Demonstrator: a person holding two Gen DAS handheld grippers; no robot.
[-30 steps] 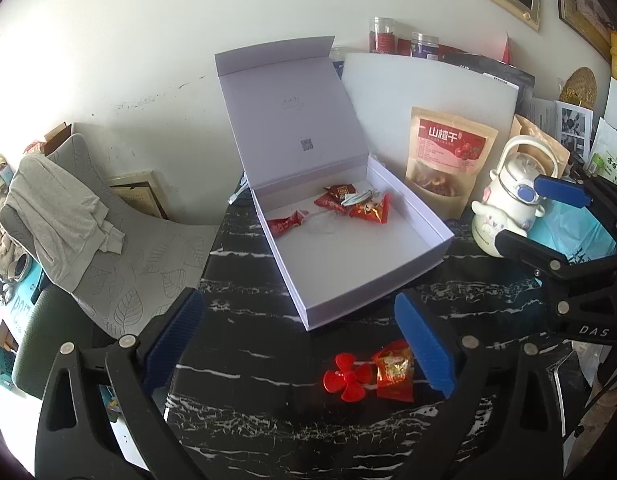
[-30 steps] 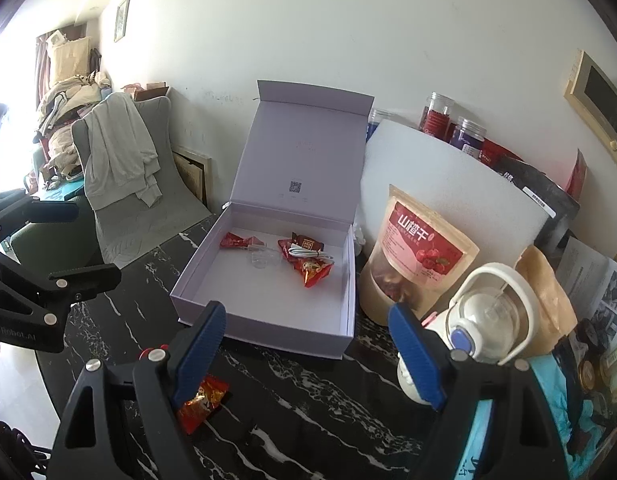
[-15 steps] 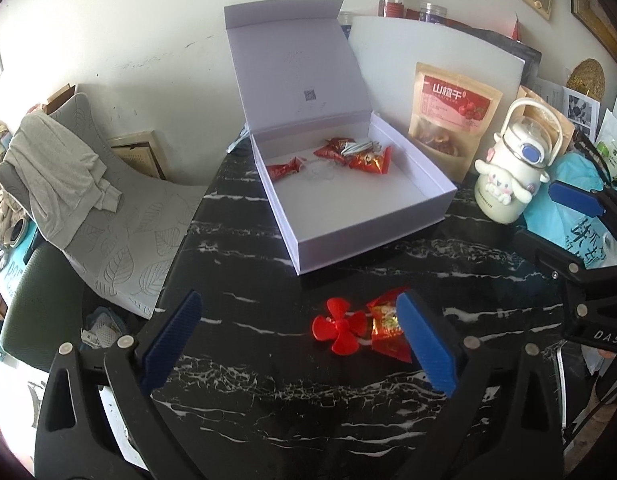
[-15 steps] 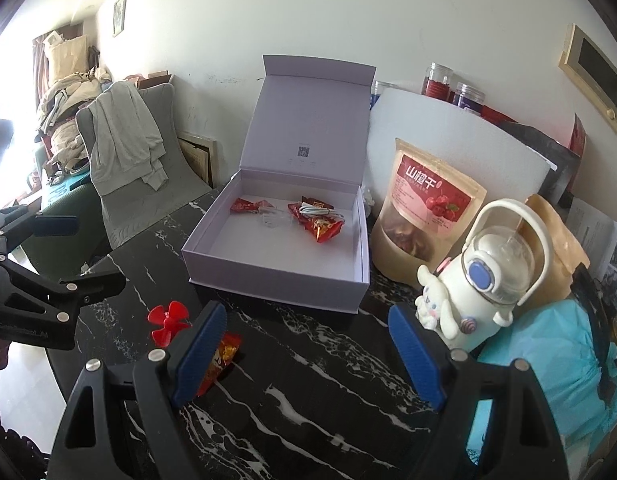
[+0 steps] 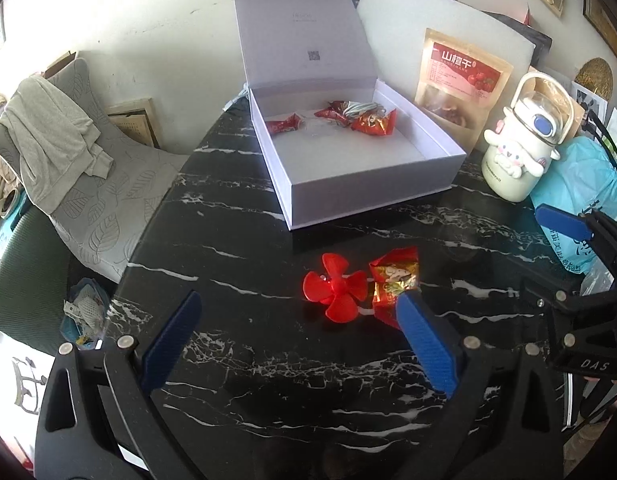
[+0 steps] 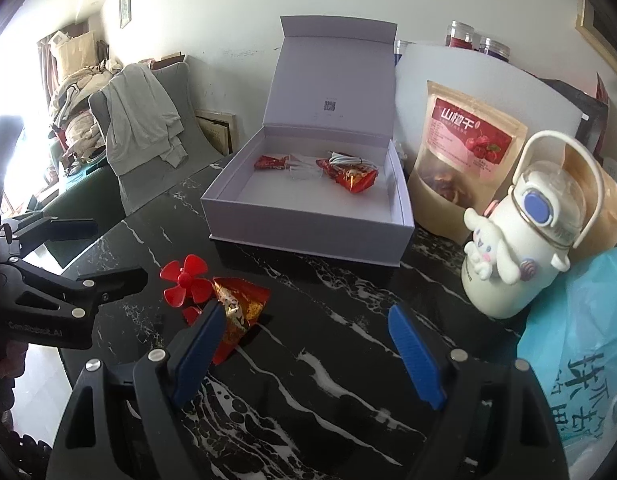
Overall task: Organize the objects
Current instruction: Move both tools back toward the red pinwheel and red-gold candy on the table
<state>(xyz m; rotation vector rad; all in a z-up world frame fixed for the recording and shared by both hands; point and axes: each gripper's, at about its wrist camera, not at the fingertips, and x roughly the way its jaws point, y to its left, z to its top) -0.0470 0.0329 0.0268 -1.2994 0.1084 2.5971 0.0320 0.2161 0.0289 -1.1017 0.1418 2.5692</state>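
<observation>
A red plastic propeller (image 5: 334, 288) and a red-gold candy wrapper (image 5: 394, 276) lie side by side on the black marble table (image 5: 268, 380), in front of an open lilac box (image 5: 372, 200). Several red candies (image 5: 372, 122) and a coiled white cable (image 5: 358, 109) sit at the back of the box. My left gripper (image 5: 298, 298) is open, just short of the propeller, its right finger overlapping the wrapper's edge. My right gripper (image 6: 305, 310) is open and empty, with the wrapper (image 6: 240, 304) and propeller (image 6: 185, 280) by its left finger. The left gripper (image 6: 108, 250) shows at that view's left.
A snack pouch (image 5: 462, 80), a white cartoon bottle (image 5: 520, 152) and a blue plastic bag (image 5: 588, 184) crowd the right of the box. A chair with a grey garment (image 5: 48, 140) stands off the table's left edge. The box lid (image 5: 304, 32) stands upright.
Both grippers have drawn back from the box and tilted down toward the table. The propeller and wrapper now lie near the left gripper's fingertips. Both grippers stay open.
</observation>
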